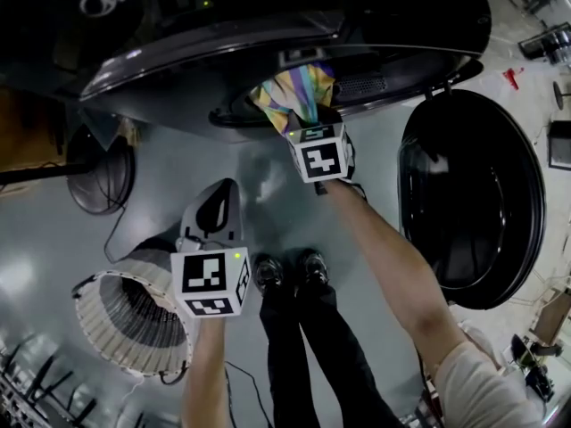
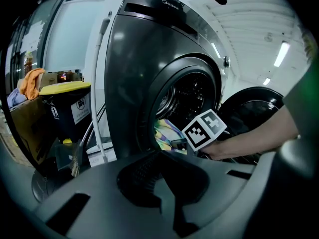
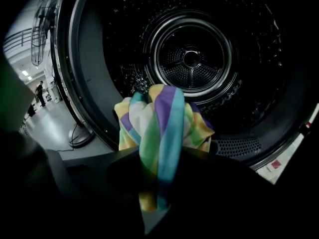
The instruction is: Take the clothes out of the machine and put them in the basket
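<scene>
A striped cloth (image 1: 299,87) in yellow, green, blue and purple hangs out of the dark washing machine's round opening (image 1: 268,114). My right gripper (image 1: 301,121) is at the opening's lip, shut on this cloth. In the right gripper view the cloth (image 3: 164,118) runs down between the jaws of the right gripper (image 3: 159,158), with the drum (image 3: 192,59) behind it. My left gripper (image 1: 223,190) hangs lower, shut and holding nothing, just above the white ribbed basket (image 1: 134,324). In the left gripper view, the left gripper (image 2: 159,153) faces the machine and the cloth (image 2: 164,131).
The machine's door (image 1: 473,194) stands swung open at the right. A floor fan (image 1: 98,176) is left of the machine. The person's shoes (image 1: 290,270) are between basket and door. A black bin with a yellow lid (image 2: 70,108) and a white pole (image 2: 99,83) stand beside the machine.
</scene>
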`<state>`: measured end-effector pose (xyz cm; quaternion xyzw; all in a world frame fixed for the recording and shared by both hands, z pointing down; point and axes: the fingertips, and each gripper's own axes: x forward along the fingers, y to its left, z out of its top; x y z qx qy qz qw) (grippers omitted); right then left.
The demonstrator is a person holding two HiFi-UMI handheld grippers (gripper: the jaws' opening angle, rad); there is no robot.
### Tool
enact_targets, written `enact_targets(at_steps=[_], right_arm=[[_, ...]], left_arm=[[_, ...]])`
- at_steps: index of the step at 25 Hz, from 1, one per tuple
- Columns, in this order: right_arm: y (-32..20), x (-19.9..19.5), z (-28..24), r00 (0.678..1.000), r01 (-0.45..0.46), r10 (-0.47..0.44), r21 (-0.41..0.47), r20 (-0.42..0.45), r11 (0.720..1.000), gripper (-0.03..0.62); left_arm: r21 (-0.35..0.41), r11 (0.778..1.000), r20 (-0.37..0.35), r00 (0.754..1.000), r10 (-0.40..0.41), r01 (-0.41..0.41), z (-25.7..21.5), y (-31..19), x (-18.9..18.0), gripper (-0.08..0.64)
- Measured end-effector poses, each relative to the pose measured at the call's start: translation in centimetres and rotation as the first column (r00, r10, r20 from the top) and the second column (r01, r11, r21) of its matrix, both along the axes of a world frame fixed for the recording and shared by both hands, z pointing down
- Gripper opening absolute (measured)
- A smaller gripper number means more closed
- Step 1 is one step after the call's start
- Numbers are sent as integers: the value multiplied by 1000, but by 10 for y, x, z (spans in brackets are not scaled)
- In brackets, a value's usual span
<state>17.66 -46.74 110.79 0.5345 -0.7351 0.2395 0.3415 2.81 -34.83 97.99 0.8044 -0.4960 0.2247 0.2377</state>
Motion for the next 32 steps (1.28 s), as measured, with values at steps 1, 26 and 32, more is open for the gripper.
enact_targets(at_steps=[1, 26, 32], right_arm=[[0, 0, -3, 1000, 12, -12, 0, 7, 1000, 110], [128, 26, -281, 988, 26, -59, 217, 144, 976, 86], [155, 35, -371, 989, 36, -73, 264, 131, 964, 86]], left_arm=[[0, 1000, -1, 1000, -2, 2, -2, 0, 0, 17], [46, 997, -64, 996, -59, 62, -187, 41, 18, 17], [78, 991, -67, 993, -102, 107, -257, 53, 5, 17]])
